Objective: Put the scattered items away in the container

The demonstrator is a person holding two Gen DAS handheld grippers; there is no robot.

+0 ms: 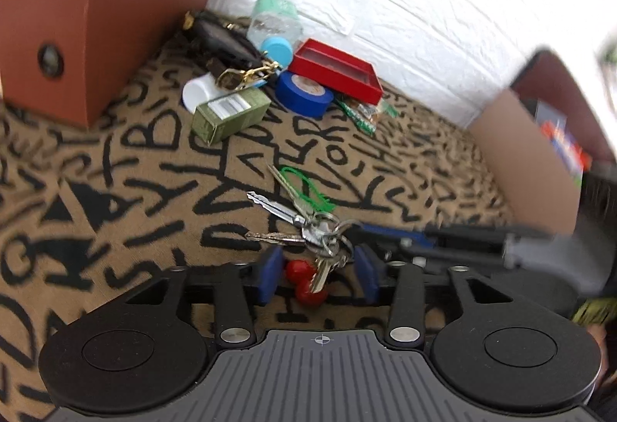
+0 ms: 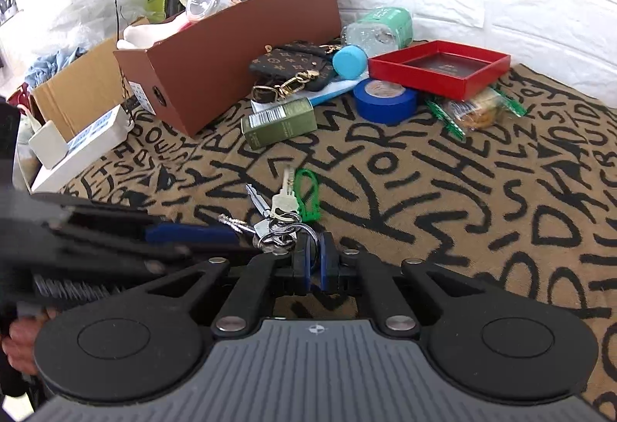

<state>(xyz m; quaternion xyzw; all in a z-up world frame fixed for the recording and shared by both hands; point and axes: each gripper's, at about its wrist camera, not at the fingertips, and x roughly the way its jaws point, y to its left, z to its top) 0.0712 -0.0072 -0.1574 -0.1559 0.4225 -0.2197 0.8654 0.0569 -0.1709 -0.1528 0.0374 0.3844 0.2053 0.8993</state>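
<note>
Between your left gripper's [image 1: 318, 277] parted pads lie the bunch of keys [image 1: 308, 229], unpinched. Your right gripper [image 2: 314, 260] is clamped on its key ring [image 2: 293, 231].

In the right wrist view the bunch of keys [image 2: 277, 217] lies at centre frame on the rug [image 2: 462, 190], just before the right tool [image 2: 314, 260]. The box [image 2: 231, 55] stands at upper left. Right of it lie the pouch [image 2: 293, 63], carton [image 2: 277, 121], tape roll [image 2: 385, 100] and tray [image 2: 439, 69].
</note>
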